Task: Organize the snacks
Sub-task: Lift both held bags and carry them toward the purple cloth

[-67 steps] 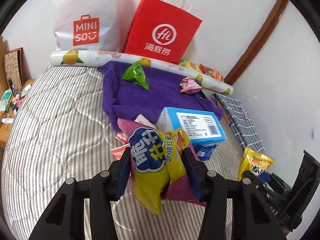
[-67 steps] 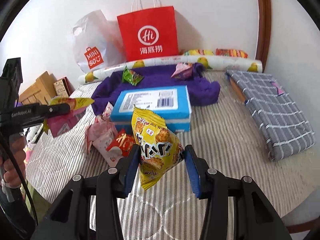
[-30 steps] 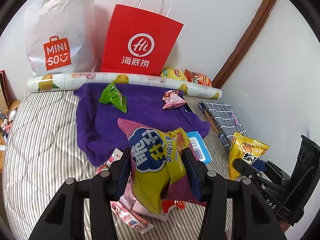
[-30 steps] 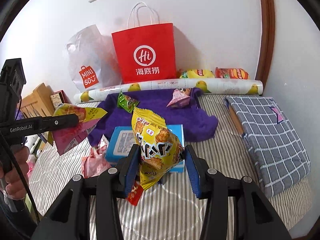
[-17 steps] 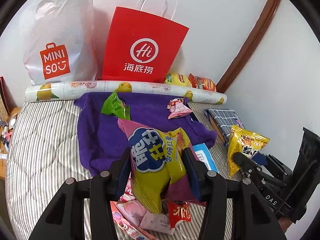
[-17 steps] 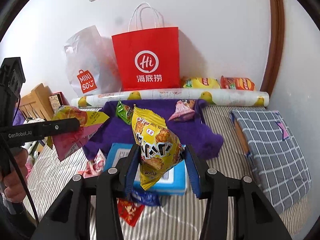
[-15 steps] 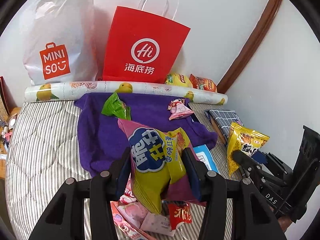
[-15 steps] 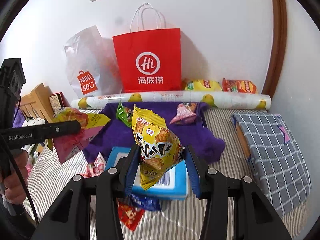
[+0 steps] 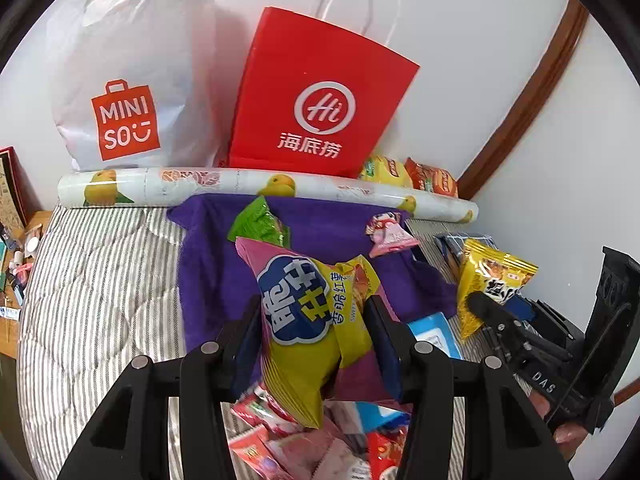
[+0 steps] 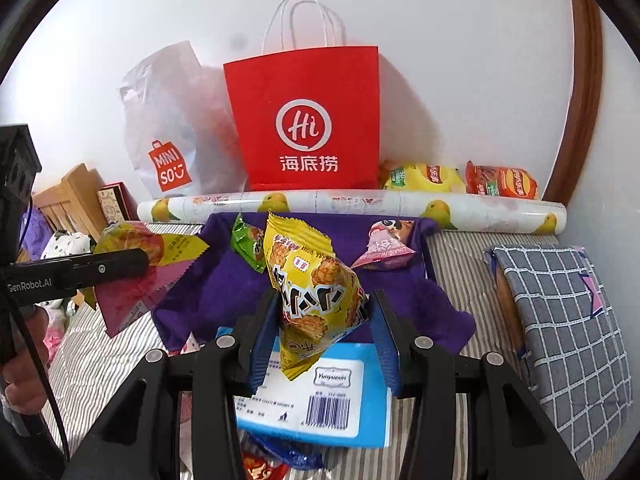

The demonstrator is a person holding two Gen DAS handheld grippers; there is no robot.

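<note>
— Snacks in hand? 
— Both. Left gripper (image 9: 316, 344) has its jaws clamped on the pink-and-yellow chip bag (image 9: 308, 320); right gripper (image 10: 324, 336) pinches the yellow snack bag (image 10: 316, 292), standing upright. 
— Destination? 
— Probably the purple cloth (image 10: 224, 280) — straight ahead, just beyond both jaws, before the red bag (image 10: 308, 120); neither hand clearly nearer.
</note>
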